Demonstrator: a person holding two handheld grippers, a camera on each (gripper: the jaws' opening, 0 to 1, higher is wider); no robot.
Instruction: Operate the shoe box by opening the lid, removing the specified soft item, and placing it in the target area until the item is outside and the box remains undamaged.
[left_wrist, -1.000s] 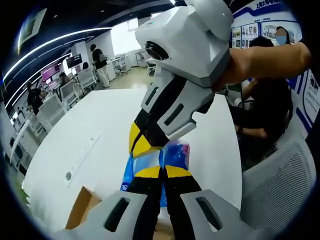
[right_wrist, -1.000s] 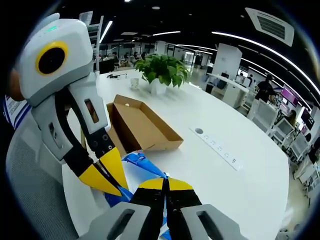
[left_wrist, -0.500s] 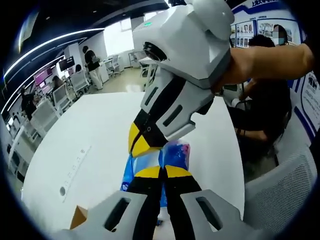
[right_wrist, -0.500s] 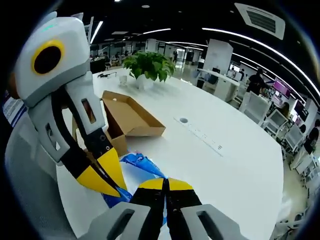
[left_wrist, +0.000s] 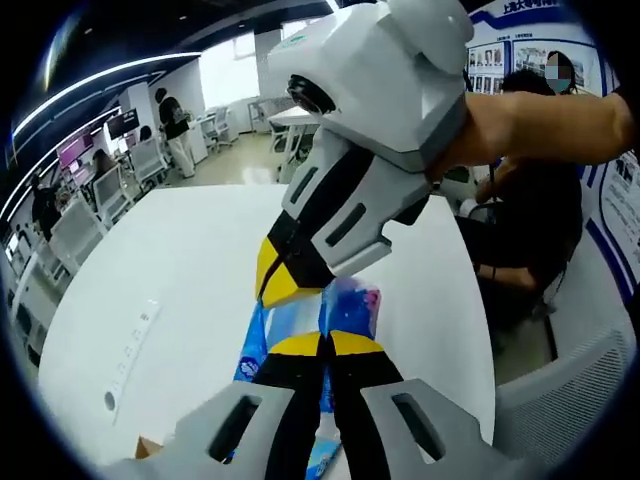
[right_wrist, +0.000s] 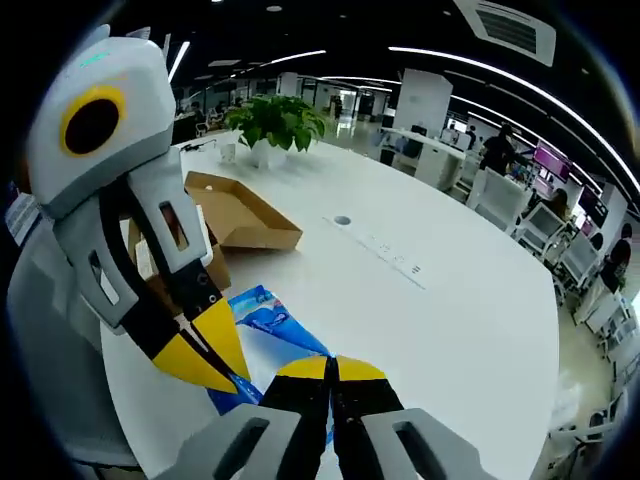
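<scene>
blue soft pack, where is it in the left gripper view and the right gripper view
Left gripper view: blue soft pack sits low centre, just above the shut jaws, under the right gripper.
Right gripper view: the pack is low and left of centre, between the left gripper and this view's own shut jaws.
Shared landmark: the white table.

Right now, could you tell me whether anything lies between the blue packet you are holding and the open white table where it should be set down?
Nothing visible does. Both the left gripper and the right gripper are shut on the blue packet, and the white table ahead is bare. The open shoe box sits off to the side.
</scene>
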